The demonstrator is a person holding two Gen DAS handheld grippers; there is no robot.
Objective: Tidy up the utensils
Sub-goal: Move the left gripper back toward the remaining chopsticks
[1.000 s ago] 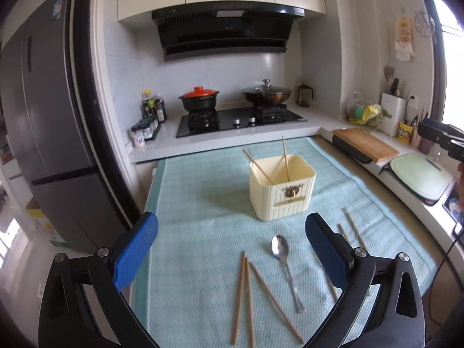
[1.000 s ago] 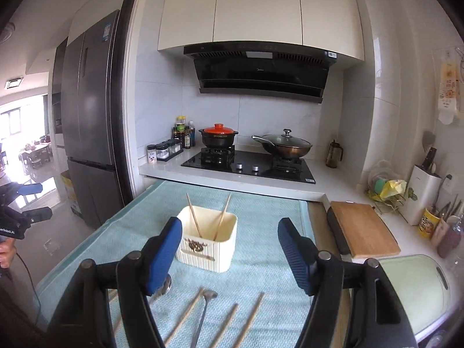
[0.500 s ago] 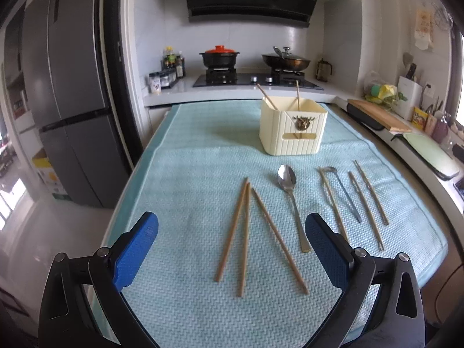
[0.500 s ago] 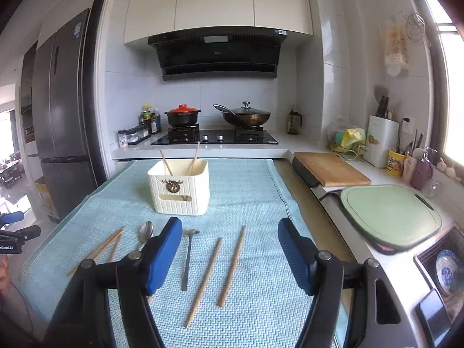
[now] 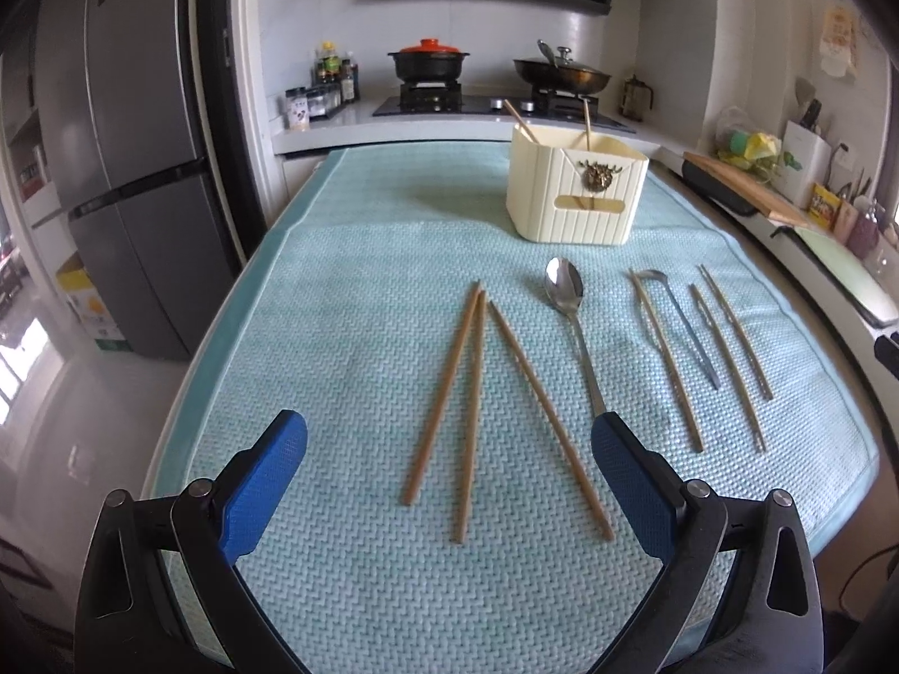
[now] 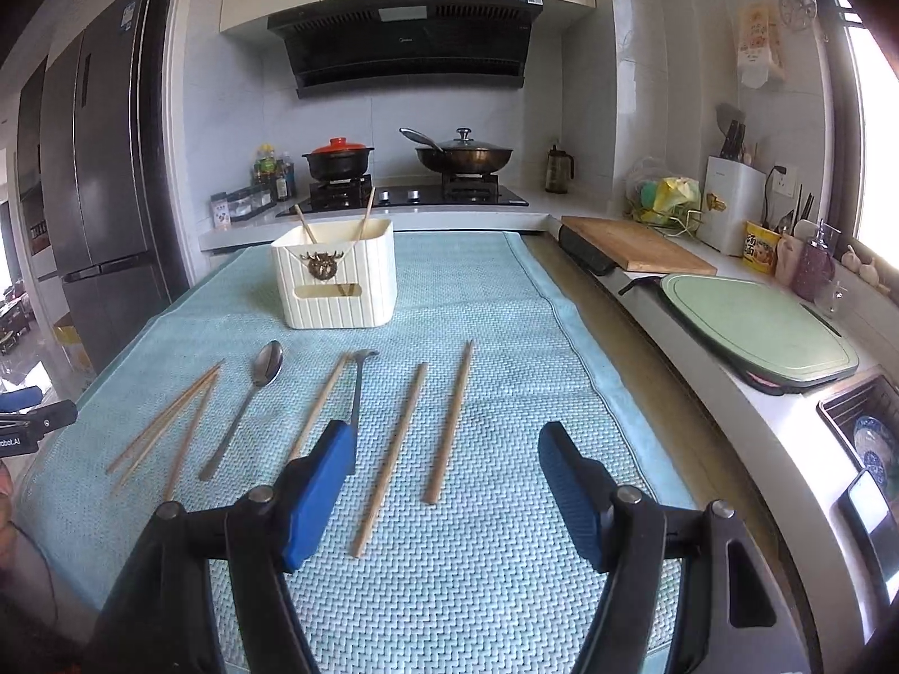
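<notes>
A cream utensil holder (image 5: pixel 576 194) (image 6: pixel 335 281) stands at the far middle of a teal mat (image 5: pixel 365 337) (image 6: pixel 494 561), with two chopsticks (image 5: pixel 520 122) (image 6: pixel 366 213) leaning inside it. Three brown chopsticks (image 5: pixel 475 387) (image 6: pixel 168 421) lie fanned on the mat. Right of them lie a steel spoon (image 5: pixel 567 297) (image 6: pixel 264 370), a small ladle-like utensil (image 5: pixel 682 326) (image 6: pixel 357 387) and three more chopsticks (image 5: pixel 730 331) (image 6: pixel 449 421). My left gripper (image 5: pixel 449 449) hovers open over the near ends of the fanned chopsticks. Nothing sits between the open fingers of my right gripper (image 6: pixel 446 460), above the right-hand chopsticks.
A fridge (image 5: pixel 123 157) (image 6: pixel 95 196) stands to the left. At the back is a stove with a red-lidded pot (image 5: pixel 430 59) (image 6: pixel 337 157) and a wok (image 5: pixel 562 76) (image 6: pixel 463 154). On the right counter lie a wooden board (image 6: pixel 635 244) and a green board (image 6: pixel 753 326). A person's hand (image 6: pixel 11 505) shows at the left edge.
Both grippers have come down toward the mat and tilted lower; the utensils now appear larger and closer. Their jaws stayed open. Nothing on the mat has moved.
</notes>
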